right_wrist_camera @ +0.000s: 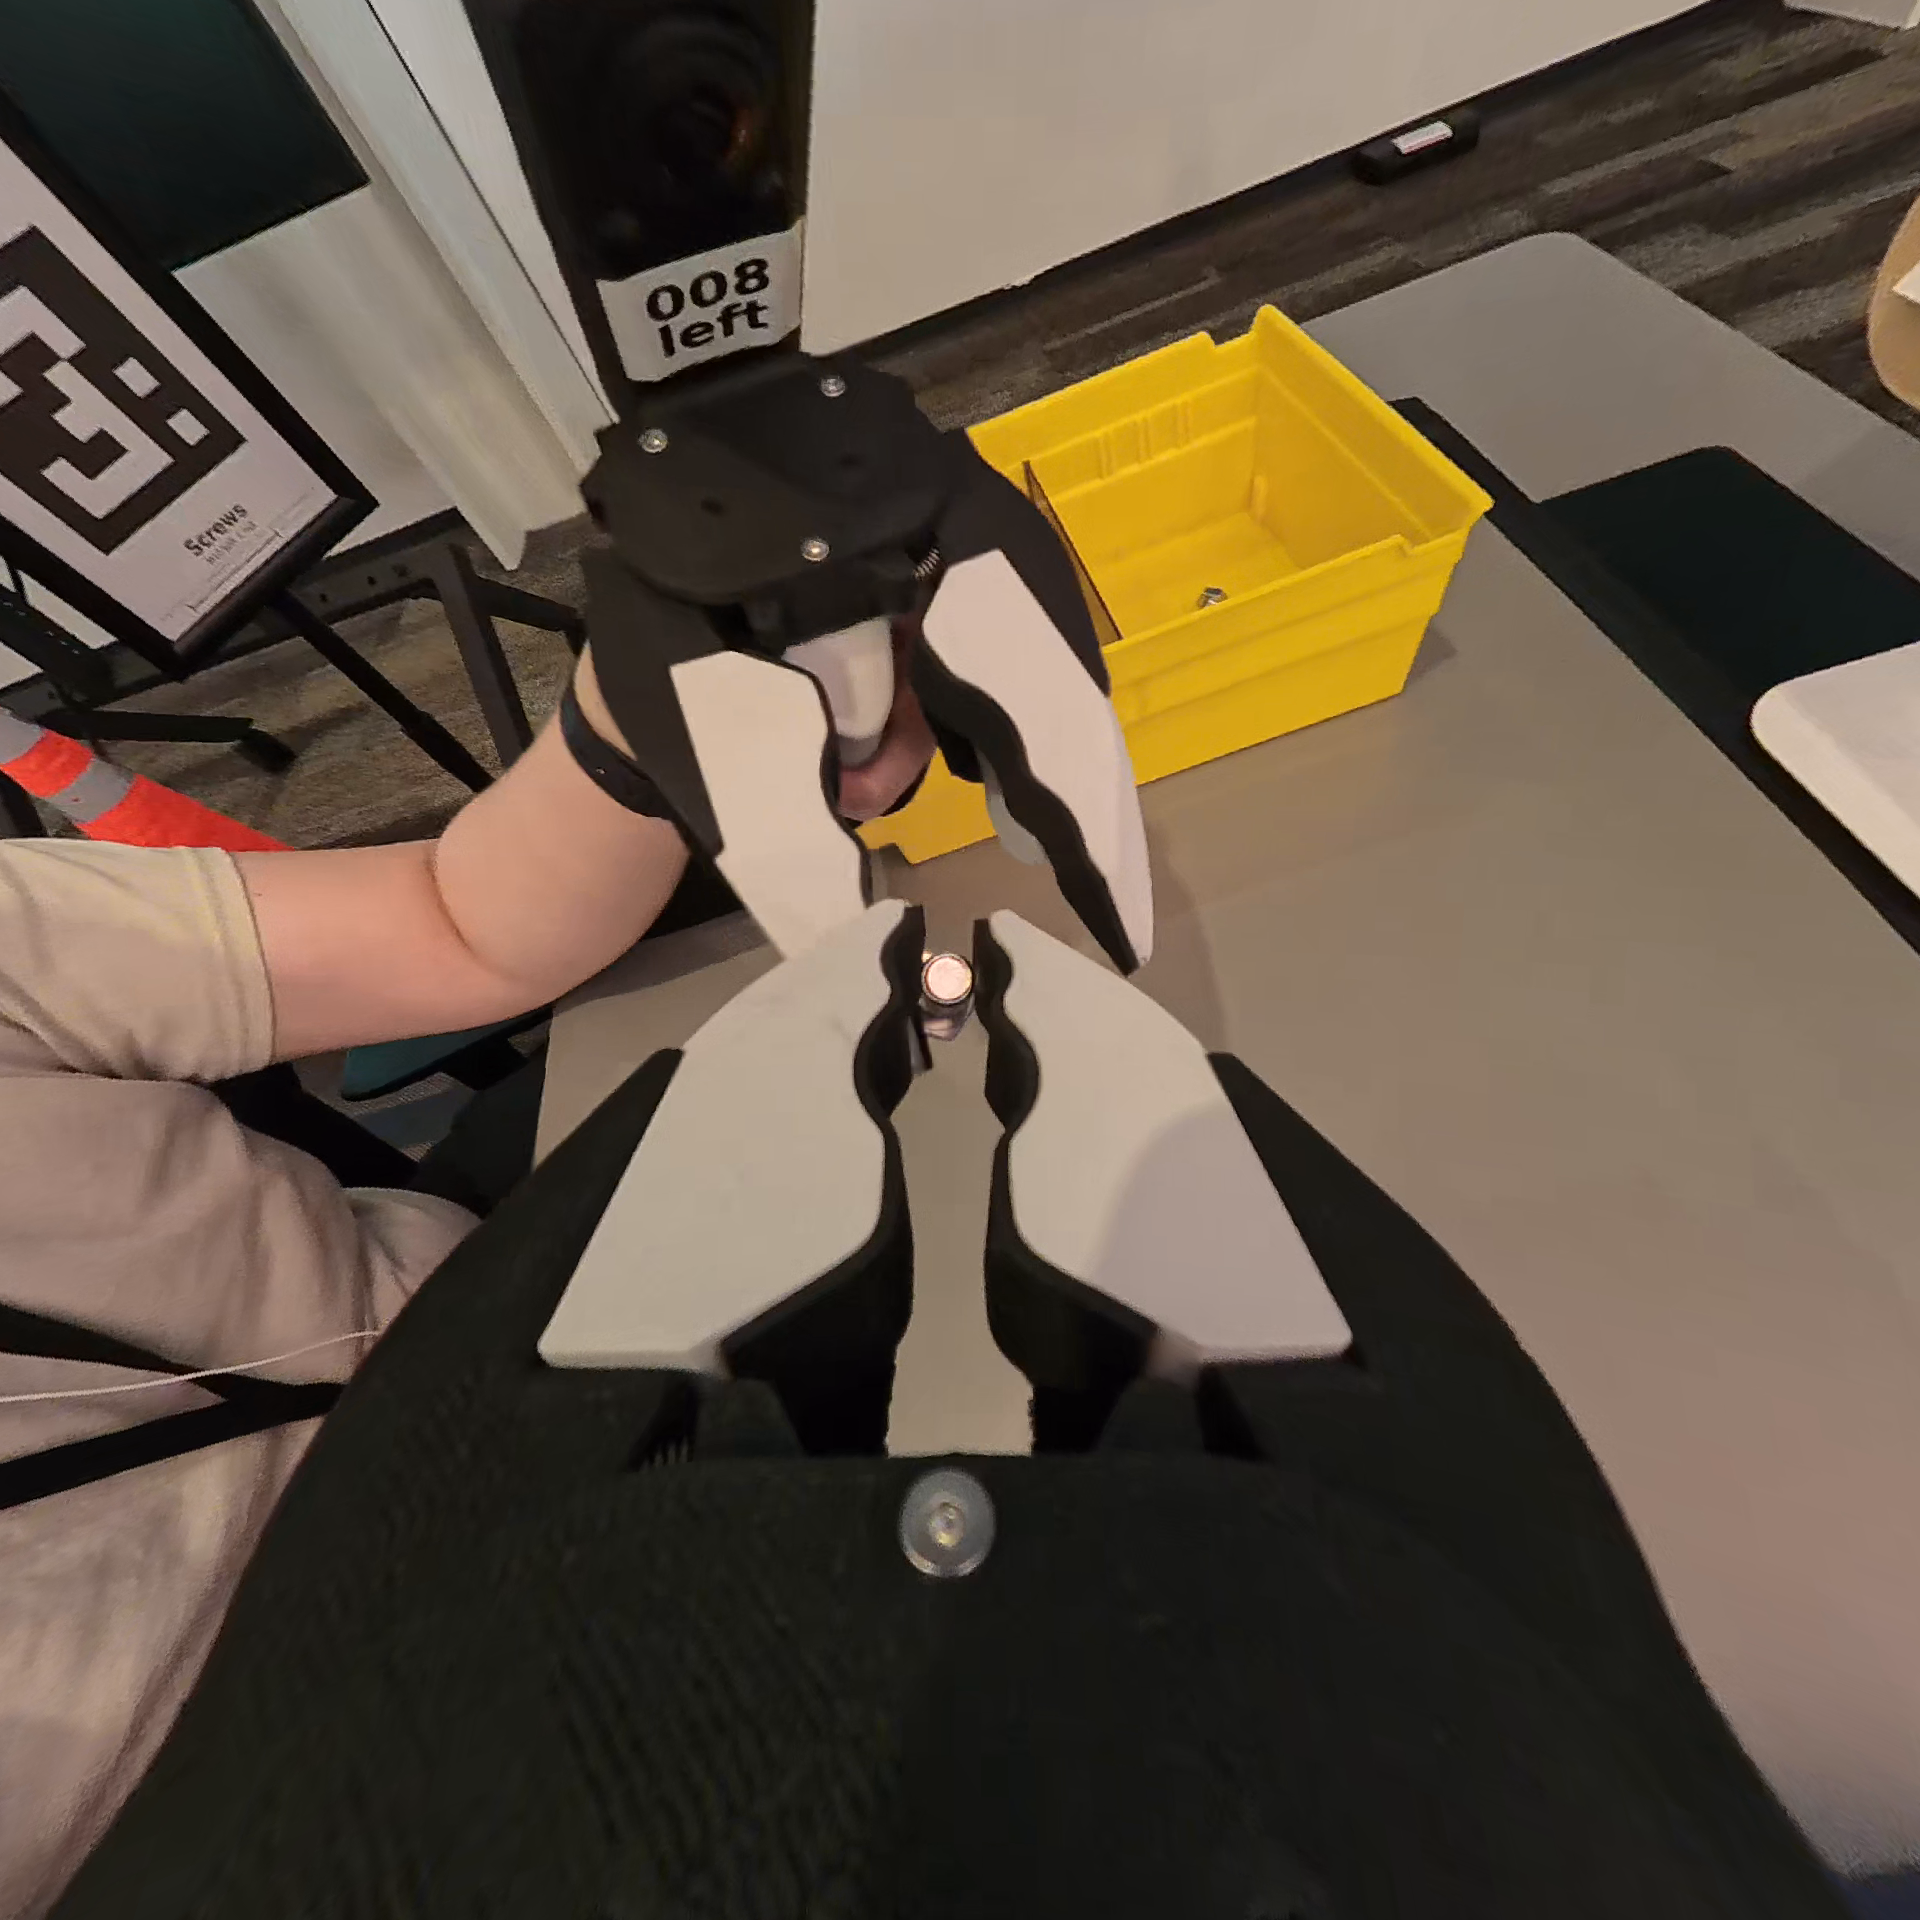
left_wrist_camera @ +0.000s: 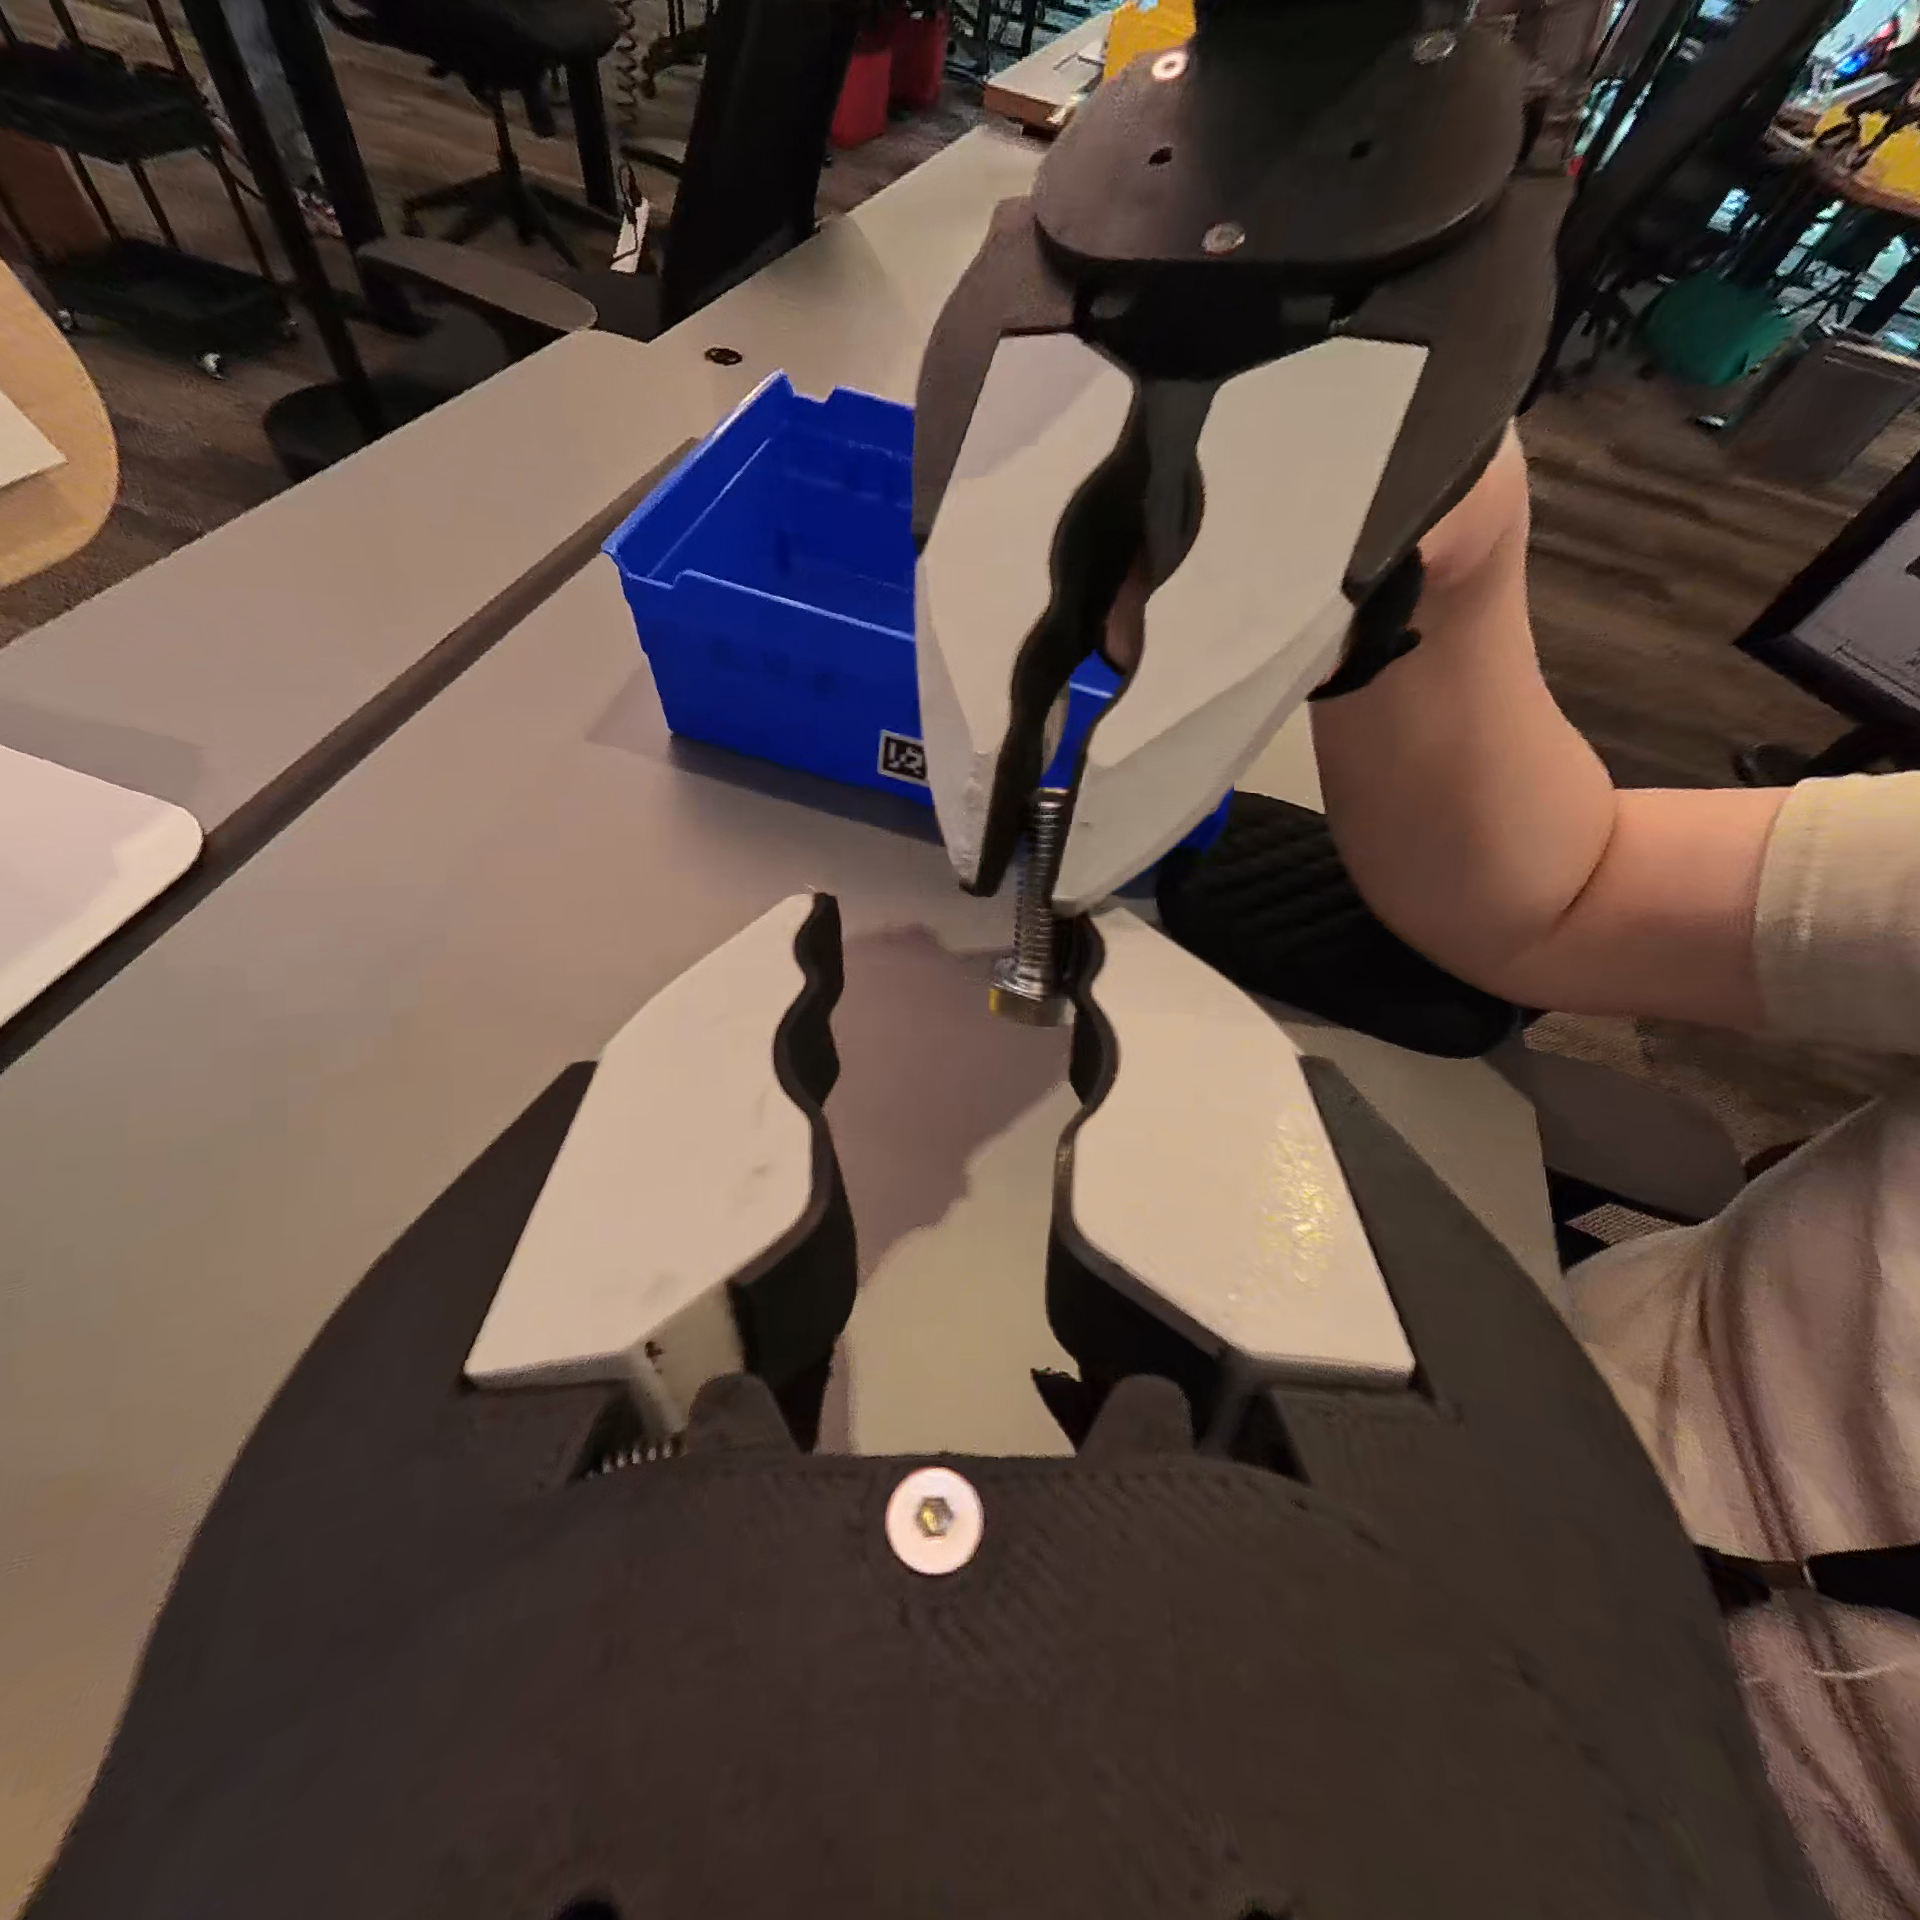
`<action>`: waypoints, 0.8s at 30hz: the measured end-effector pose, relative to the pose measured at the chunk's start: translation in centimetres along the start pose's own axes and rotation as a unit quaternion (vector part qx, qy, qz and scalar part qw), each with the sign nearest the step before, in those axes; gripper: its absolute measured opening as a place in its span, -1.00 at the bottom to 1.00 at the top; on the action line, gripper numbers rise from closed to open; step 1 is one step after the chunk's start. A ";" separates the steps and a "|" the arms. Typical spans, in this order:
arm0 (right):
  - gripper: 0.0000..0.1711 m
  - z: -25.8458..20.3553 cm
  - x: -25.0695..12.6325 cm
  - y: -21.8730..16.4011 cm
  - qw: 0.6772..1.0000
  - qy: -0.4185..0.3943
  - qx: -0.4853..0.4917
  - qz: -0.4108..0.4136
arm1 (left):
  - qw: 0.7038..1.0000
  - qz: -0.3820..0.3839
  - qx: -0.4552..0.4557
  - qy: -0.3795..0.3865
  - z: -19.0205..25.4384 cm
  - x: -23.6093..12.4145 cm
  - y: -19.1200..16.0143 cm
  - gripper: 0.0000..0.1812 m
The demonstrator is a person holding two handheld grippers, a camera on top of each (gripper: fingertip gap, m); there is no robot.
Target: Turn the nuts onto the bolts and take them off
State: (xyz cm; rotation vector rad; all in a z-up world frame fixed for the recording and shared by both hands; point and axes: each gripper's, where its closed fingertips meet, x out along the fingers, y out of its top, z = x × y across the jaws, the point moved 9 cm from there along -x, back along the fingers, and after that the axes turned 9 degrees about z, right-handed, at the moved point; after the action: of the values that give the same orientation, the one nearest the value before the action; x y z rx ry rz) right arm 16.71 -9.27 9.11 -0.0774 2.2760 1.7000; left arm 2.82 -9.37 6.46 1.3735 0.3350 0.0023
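A steel bolt (left_wrist_camera: 1035, 914) is clamped by its threaded shank between the tips of my right gripper (left_wrist_camera: 1029, 894), which comes in from above in the left wrist view. The bolt head (left_wrist_camera: 1027, 1000) hangs free just above the grey table (left_wrist_camera: 416, 935). My left gripper (left_wrist_camera: 956, 914) is open and empty, and its right fingertip (left_wrist_camera: 1091, 956) is right beside the bolt head. In the right wrist view the bolt (right_wrist_camera: 945, 987) shows end-on between the tips of my right gripper (right_wrist_camera: 945, 920), with the open left gripper (right_wrist_camera: 1003, 935) facing it. No nut shows on the bolt.
A blue bin (left_wrist_camera: 769, 582) stands on the table behind the grippers. A yellow bin (right_wrist_camera: 1299, 644) holds a small metal part (right_wrist_camera: 1210, 597). A white board (left_wrist_camera: 62, 862) lies at the table's left. A sign stand (right_wrist_camera: 104, 436) and an orange cone (right_wrist_camera: 125, 800) are on the floor. The grippers are tip to tip, or close to it.
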 end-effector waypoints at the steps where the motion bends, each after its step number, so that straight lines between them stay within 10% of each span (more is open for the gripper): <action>1: -0.88 0.0 0.0 0.0 1.000 -0.004 -0.004 -0.002 | 1.000 0.002 0.004 -0.010 0.1 0.0 0.0 -0.60; 20: -0.89 -0.9 0.3 0.5 0.999 0.011 -0.042 0.029 | 0.992 0.002 -0.063 -0.107 0.7 -0.8 0.2 -0.89; 24: -0.49 -0.7 -1.8 1.3 0.987 -0.044 -0.129 0.084 | 0.998 0.027 -0.039 -0.047 0.2 -3.8 1.5 -0.89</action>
State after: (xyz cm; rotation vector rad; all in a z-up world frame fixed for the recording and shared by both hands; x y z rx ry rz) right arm 17.97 -9.83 10.95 0.1347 2.0379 2.0347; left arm -0.48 -10.05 8.78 1.3006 0.2159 -0.0045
